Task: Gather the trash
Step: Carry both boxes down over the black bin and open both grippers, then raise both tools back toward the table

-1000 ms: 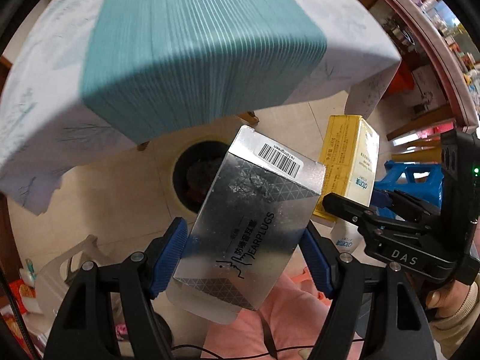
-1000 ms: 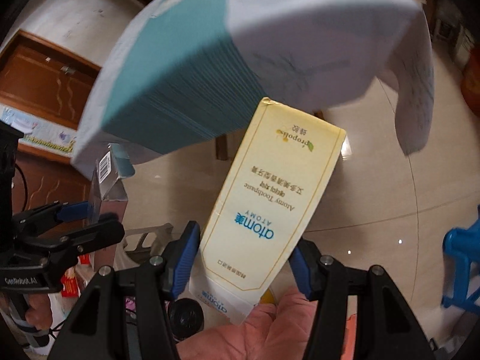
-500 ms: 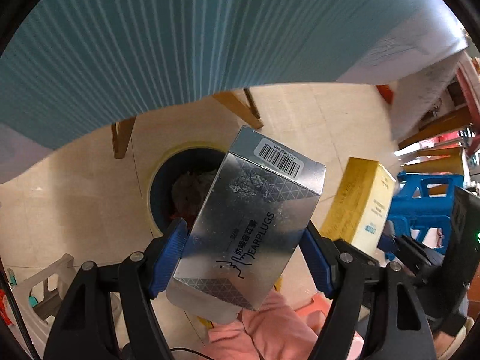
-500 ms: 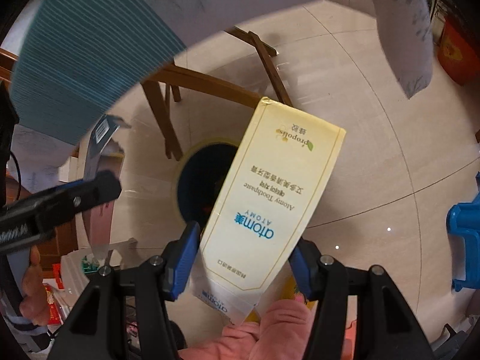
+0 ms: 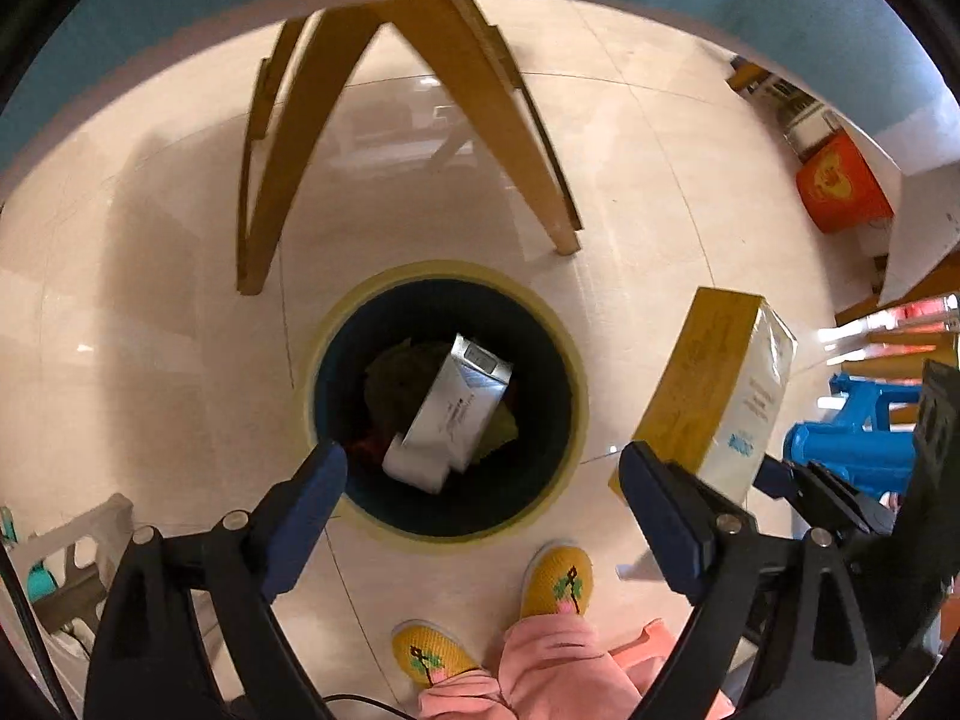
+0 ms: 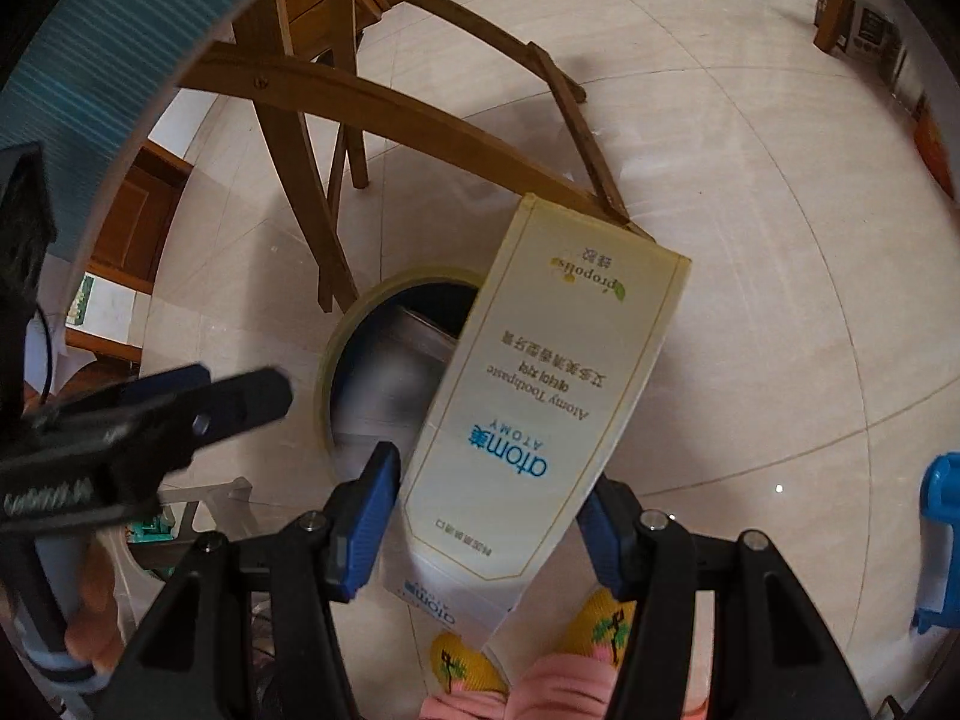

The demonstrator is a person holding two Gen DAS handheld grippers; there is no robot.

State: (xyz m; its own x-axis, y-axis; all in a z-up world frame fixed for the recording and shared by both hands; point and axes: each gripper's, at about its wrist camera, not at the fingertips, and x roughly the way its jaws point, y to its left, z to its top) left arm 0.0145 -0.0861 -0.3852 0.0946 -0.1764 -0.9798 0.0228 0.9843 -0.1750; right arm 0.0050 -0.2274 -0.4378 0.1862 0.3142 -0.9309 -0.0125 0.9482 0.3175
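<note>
Silver box in the bin, yellow box held above

The left gripper [image 5: 480,474] has just been opening, nothing between; the silver box [image 5: 456,414] lies inside the bin [image 5: 576,396], long axis tilted. The right gripper [image 6: 489,504] clamps the yellow toothpaste box [image 6: 552,396], pointing away.

- Below us the bin [image 5: 573,420] stands on the floor [image 5: 150,330], just in front of the table legs [image 5: 510,120].
- The earplug box [image 5: 450,414] lies tilted inside the bin, on the rubbish.
- The toothpaste box [image 5: 714,396] hangs right of the bin.
- Our slippers [image 5: 558,579] stand on its near side.
</note>
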